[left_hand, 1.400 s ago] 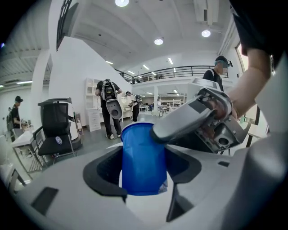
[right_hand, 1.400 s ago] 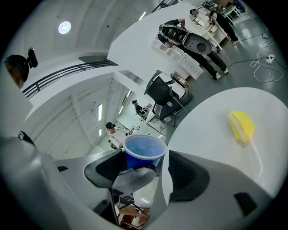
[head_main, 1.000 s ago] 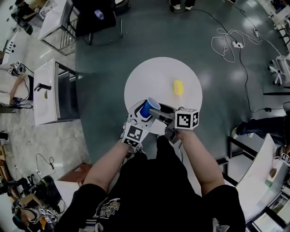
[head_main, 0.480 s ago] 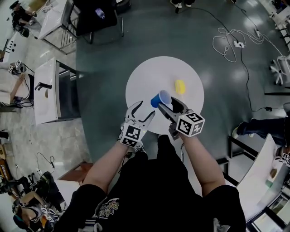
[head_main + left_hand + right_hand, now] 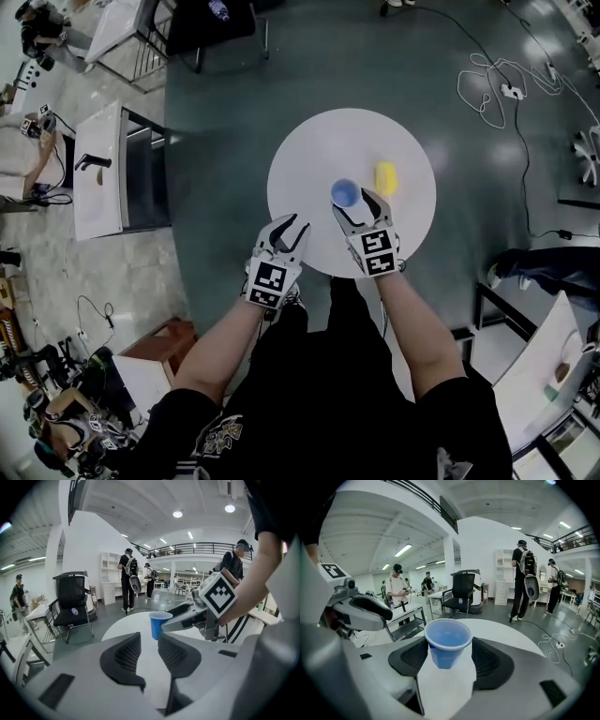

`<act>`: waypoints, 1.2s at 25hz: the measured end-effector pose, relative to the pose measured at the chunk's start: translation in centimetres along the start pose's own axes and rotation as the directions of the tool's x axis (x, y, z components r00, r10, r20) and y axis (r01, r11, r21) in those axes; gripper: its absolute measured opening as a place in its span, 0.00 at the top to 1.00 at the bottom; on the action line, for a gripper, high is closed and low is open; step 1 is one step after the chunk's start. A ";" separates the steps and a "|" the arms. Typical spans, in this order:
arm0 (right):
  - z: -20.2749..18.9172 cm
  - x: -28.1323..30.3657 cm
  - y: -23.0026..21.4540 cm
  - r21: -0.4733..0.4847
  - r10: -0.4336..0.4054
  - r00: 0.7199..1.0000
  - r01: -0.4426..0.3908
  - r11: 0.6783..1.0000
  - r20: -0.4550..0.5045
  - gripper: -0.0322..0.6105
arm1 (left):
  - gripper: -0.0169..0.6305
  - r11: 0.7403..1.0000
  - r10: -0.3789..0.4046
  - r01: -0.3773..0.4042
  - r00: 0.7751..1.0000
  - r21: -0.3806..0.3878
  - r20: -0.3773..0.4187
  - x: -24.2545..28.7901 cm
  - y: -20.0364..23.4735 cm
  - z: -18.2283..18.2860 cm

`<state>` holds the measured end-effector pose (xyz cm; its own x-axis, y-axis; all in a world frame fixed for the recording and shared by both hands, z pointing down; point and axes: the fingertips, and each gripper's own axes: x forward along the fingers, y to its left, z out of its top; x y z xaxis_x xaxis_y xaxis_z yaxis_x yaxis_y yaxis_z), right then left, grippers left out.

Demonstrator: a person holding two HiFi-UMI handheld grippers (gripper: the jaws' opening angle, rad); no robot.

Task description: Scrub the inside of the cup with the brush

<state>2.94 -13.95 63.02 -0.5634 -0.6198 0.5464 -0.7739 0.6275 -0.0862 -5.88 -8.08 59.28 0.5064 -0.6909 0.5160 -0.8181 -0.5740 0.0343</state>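
A blue cup is upright, mouth up, on the round white table. My right gripper is shut on it, a pad against each side; the right gripper view shows the cup between the pads, empty inside. A yellow brush lies on the table just right of the cup, touched by neither gripper. My left gripper hovers at the table's near edge, left of the cup. Its jaws have just been closing and stand half apart with nothing between them.
A black chair stands beyond the table, and white desks are on the left. Cables lie on the floor at the far right. Another white table is at the near right. Several people stand in the background.
The cup passed from my left gripper to my right, which carried it out over the table and turned it upright. The left gripper drew back, and its jaws have narrowed.
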 end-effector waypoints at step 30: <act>-4.2 4.7 1.4 -0.100 0.047 0.992 -0.059 0.993 -0.118 0.48 | 0.96 0.996 0.013 -0.018 0.998 -0.087 -0.059 -1.2 1.4 -3.1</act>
<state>0.43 -13.99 68.93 -0.5606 -0.5298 0.6364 -0.7068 0.7066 -0.0344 -8.44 -6.67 61.41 0.4789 -0.6711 0.5659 -0.8478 -0.5208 0.0997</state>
